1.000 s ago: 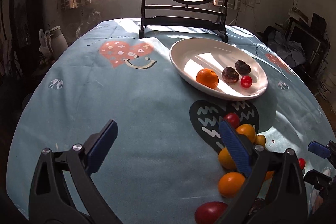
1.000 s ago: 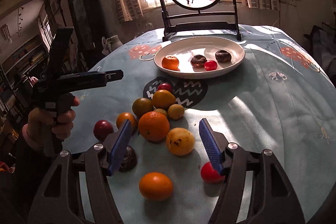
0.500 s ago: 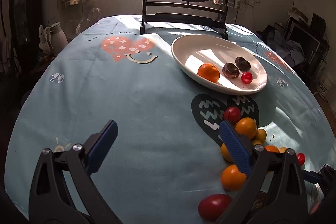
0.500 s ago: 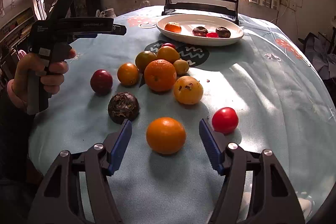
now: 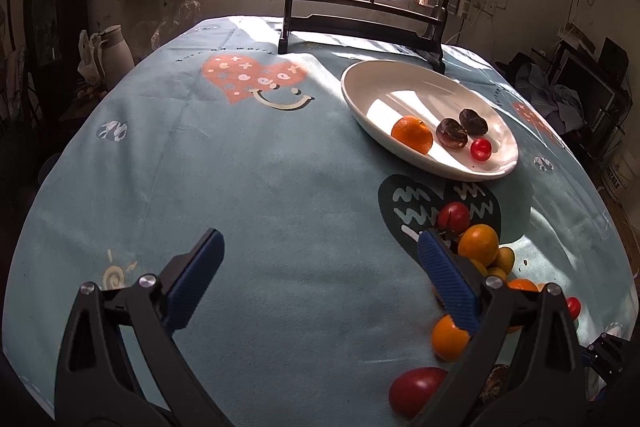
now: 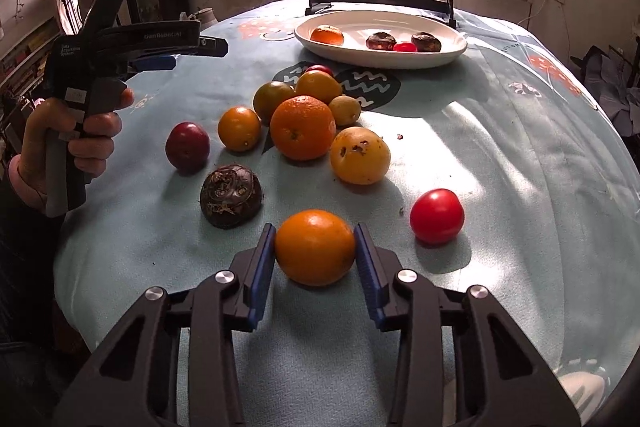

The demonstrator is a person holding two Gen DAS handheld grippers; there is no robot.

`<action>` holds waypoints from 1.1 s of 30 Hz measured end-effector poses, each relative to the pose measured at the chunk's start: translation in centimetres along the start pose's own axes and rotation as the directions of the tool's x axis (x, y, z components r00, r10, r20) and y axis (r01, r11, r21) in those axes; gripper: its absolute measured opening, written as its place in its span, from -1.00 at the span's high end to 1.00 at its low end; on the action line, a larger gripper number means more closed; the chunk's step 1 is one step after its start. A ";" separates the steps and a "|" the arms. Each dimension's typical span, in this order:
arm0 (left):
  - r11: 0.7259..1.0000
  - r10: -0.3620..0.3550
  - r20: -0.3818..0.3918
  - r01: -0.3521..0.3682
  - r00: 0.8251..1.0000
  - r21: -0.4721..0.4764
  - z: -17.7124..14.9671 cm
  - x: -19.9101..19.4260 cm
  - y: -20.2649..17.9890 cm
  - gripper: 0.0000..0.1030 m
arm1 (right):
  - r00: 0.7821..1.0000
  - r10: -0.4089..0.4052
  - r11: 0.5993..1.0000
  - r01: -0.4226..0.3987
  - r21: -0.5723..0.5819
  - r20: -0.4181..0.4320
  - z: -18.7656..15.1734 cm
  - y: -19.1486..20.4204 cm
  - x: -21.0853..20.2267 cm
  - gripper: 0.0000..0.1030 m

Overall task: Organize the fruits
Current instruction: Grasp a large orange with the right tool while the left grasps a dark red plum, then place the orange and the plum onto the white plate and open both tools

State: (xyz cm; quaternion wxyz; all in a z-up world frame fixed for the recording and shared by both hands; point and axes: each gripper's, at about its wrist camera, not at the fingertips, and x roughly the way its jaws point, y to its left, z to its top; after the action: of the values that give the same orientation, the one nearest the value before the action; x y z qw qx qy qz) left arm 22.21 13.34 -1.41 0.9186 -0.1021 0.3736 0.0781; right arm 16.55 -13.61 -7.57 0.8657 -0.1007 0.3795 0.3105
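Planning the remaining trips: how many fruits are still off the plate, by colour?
Orange fruits: 4, one in the right claw
Green-tinged orange fruit: 1
Yellow fruits: 2
Red tomatoes: 2
Dark red plum: 1
Dark brown fruit: 1
Total: 11

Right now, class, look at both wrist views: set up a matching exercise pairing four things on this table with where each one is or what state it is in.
Things:
1. nearest orange
2. small red tomato
3. left gripper
4. dark purple plum

Places or states:
A. open, above bare cloth
B. on the white plate
C. between the right gripper pads
D. on the cloth, left of the fruit pile

Pairs: 1-C, 2-B, 3-A, 4-D
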 end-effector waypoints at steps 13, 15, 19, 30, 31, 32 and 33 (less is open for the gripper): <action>0.959 -0.175 -0.103 0.193 0.979 0.207 -7.1 -3.3 -3.0 -0.67 | 0.999 0.024 1.000 -0.025 0.011 0.035 -0.1 0.0 -0.6 0.22; 0.952 -0.174 -0.106 0.195 0.979 0.236 -7.4 -3.3 -3.6 -0.66 | 0.999 0.023 1.000 -0.023 0.013 0.032 -0.1 0.0 -0.6 0.22; 0.943 -0.170 -0.127 0.199 0.977 0.265 -7.6 -3.1 -4.2 -0.65 | 0.999 0.020 0.999 -0.021 0.035 0.028 0.0 -0.4 -0.5 0.22; 0.936 -0.135 -0.210 0.195 0.968 0.294 -7.8 -1.4 -5.1 0.08 | 0.999 0.019 1.000 -0.020 0.018 0.048 -0.2 -0.2 -0.8 0.22; 0.935 -0.143 -0.211 0.202 0.967 0.291 -7.8 -1.3 -5.1 0.12 | 0.999 0.020 1.000 -0.021 0.015 0.049 -0.2 -0.2 -0.8 0.22; 0.935 -0.147 -0.212 0.205 0.966 0.288 -7.8 -1.3 -5.1 0.14 | 0.998 0.021 1.000 -0.021 0.014 0.051 -0.2 -0.2 -0.9 0.22; 0.936 -0.151 -0.211 0.208 0.966 0.284 -7.8 -1.4 -5.0 0.19 | 0.998 0.022 1.000 -0.023 0.013 0.053 -0.2 -0.1 -0.9 0.22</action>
State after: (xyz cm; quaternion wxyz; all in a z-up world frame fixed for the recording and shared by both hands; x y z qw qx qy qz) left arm 17.14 6.45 -5.24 0.8876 -0.0003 0.4544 -0.0746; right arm 16.06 -14.21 -7.08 0.8726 -0.0823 0.3596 0.3203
